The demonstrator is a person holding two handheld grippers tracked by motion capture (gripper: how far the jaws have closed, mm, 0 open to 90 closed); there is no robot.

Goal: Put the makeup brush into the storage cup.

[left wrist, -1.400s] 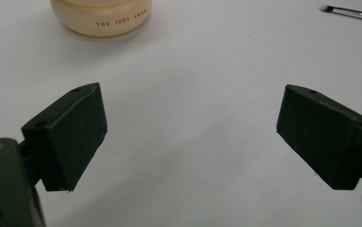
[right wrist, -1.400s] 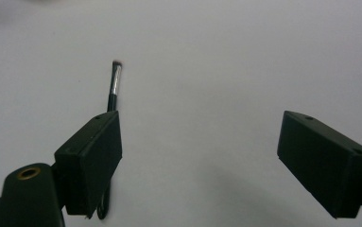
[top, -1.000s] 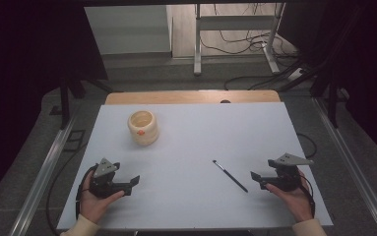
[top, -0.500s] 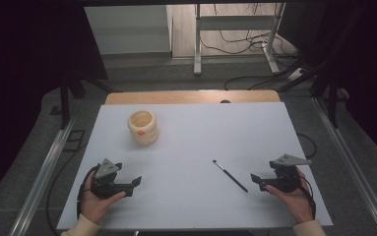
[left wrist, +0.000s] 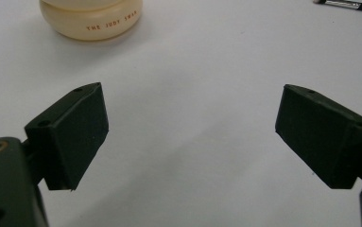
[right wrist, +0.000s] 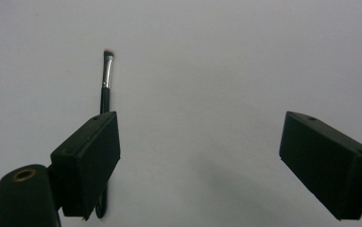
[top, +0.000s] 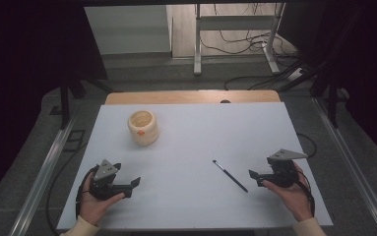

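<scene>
Dim, soft overhead light; dark surroundings

Probably a lab: floor cables (top: 255, 46), metal stand (top: 235, 37).

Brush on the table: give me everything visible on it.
The brush is thin, with a long black handle, a short silvery metal ferrule and a small dark tip. It lies flat on the white table, slanted, tip toward the far left, just left of the right gripper. Nothing grips it. In the right gripper view its handle passes behind one open jaw; contact there cannot be told.
</scene>
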